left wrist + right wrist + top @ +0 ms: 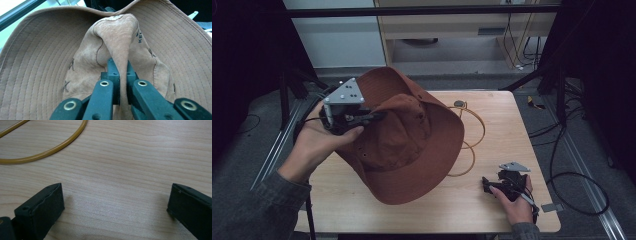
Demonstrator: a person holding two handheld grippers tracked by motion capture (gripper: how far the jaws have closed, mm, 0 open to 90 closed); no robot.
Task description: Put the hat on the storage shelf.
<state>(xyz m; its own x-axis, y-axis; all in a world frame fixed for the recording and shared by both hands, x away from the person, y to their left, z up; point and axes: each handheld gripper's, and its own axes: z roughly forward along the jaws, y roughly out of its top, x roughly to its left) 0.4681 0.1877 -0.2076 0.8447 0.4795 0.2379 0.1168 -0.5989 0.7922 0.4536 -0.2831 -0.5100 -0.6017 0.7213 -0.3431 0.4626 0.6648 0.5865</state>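
On the wooden table (492, 150) sits a wide-brimmed brown hat (412, 150), its lower brim resting on the surface toward the left half while the far brim is tipped up off it. I have my left gripper (362, 117) at the hat's upper left, held in my left hand (319, 142), and from above I see its dark jaws reaching onto the crown. From the left gripper view the hat (50, 62) shows its stitched brim spreading around a raised fold of crown fabric (120, 42), and my left gripper (122, 75) has its jaws pressed together on that fold, pinching it between them. Some dark printed lettering sits on the fabric to the right of the fold, too partial for me to read. My right gripper (502, 182) rests low on the table near its front right corner, in my right hand (517, 202), well apart from the hat. In the right gripper view its jaws stand wide apart over bare wood with nothing between them. A yellow cord (50, 150) curves across the table beyond them; from above the same cord (474, 135) loops out from beside the hat's right brim.
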